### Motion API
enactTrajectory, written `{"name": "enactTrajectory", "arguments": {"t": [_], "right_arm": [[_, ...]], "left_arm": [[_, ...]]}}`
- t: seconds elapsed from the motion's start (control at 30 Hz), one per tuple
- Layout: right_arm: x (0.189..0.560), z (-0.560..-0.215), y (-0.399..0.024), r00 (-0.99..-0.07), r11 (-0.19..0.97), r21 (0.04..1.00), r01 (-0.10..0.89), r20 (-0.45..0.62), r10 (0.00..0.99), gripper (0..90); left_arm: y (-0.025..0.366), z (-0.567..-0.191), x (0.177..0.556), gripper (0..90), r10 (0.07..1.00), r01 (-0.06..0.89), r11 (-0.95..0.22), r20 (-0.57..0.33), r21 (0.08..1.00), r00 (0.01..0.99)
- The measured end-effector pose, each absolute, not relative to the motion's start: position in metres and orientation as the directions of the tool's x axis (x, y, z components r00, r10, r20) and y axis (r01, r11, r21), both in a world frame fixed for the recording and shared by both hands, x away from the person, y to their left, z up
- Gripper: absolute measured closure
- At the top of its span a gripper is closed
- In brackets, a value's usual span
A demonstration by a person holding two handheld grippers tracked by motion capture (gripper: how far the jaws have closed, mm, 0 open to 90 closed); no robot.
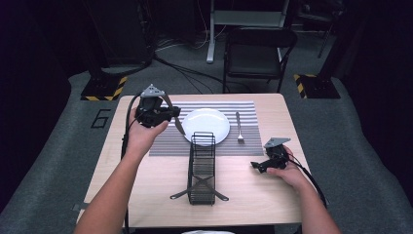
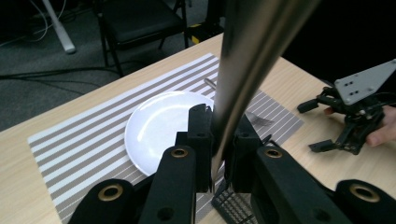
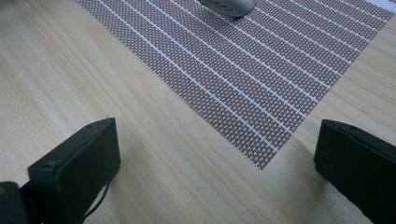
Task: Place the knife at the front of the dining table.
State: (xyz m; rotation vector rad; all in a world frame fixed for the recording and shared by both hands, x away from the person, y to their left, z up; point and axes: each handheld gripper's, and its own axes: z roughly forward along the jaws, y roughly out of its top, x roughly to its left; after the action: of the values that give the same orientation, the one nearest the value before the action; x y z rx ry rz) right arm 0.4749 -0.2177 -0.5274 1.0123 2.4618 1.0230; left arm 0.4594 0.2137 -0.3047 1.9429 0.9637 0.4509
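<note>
Knife [image 1: 176,118] clamped in left gripper [image 1: 168,113], above placemat's [image 1: 165,146] left edge.

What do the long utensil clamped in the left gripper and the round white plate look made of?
Long utensil: probably polished steel; grey, smooth, with soft reflections along its length, pinched by the left gripper. Round white plate: likely glazed ceramic, possibly melamine; glossy, with bright highlights.
</note>
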Motion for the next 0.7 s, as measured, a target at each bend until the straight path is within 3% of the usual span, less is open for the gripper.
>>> {"name": "enactTrajectory", "arguments": {"t": [0.7], "right_arm": [[0.475,-0.527,-0.218,-0.711,0.5,0.708,0.498,0.003,0.703,0.0]], "left_arm": [[0.243,-0.357,0.473,82.5,0.842,0.535,-0.28,-0.064,0.797,0.535]]}}
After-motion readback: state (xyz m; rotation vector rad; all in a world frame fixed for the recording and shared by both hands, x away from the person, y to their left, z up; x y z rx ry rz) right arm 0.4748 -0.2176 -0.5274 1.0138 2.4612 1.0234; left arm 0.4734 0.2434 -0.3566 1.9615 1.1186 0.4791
